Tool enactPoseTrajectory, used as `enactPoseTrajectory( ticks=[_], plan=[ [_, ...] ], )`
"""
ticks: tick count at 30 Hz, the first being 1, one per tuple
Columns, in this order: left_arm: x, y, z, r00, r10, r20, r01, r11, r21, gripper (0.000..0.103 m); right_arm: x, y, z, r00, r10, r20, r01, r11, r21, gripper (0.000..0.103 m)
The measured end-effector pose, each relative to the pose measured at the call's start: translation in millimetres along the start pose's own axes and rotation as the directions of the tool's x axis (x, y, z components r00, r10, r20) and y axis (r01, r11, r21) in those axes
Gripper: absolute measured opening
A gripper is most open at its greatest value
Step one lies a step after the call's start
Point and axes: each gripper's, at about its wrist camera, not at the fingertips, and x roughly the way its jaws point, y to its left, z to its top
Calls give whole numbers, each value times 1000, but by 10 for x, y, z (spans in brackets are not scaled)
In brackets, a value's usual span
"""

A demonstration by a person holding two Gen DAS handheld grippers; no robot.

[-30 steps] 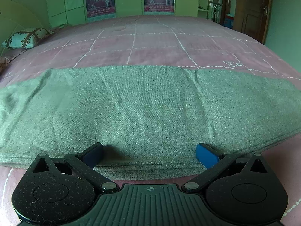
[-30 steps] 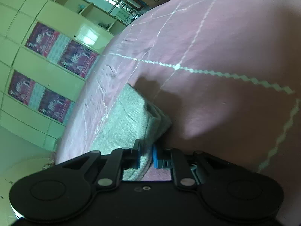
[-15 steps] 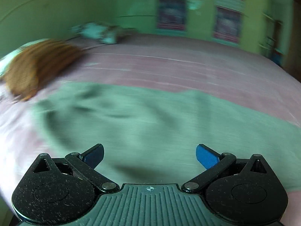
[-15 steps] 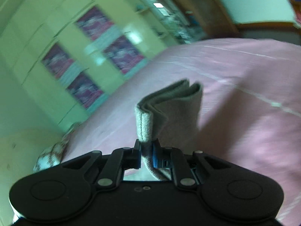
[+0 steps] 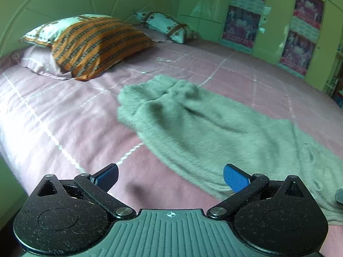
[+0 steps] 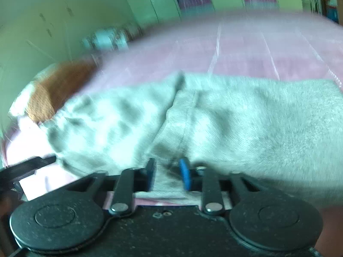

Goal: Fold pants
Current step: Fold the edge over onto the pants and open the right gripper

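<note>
The grey pants (image 5: 214,128) lie on the pink bedspread (image 5: 64,117), waistband end toward the pillows. My left gripper (image 5: 170,176) is open and empty, low over the bed at the pants' near edge. In the blurred right wrist view the pants (image 6: 246,124) fill the middle, folded over themselves. My right gripper (image 6: 168,172) has its fingers partly parted with grey cloth lying between them; the pads do not visibly pinch it.
An orange striped pillow (image 5: 94,42) and a white patterned pillow (image 5: 167,26) lie at the head of the bed. Green cupboards with posters (image 5: 242,25) stand behind. The bed's near edge drops away at lower left (image 5: 12,171).
The right gripper carried the pant end across over the rest of the pants and its fingers have parted. The left gripper swung left toward the waistband end, staying open.
</note>
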Motion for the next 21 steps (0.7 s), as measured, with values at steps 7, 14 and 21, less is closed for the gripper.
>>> enactPoseTrajectory(
  ticks=[7, 14, 21],
  plan=[
    [23, -1208, 178, 968, -253, 11, 248, 957, 148, 103, -477, -426, 66, 985, -104, 137, 92, 992, 87, 17],
    [442, -2323, 61, 978, -193, -79, 209, 918, 338, 103, -866, -930, 99, 950, -229, 210, 195, 966, 169, 22],
    [316, -2011, -357, 985, -143, -100, 169, 924, 343, 103, -661, -1522, -54, 968, -248, 33, 233, 941, 244, 17]
  ],
)
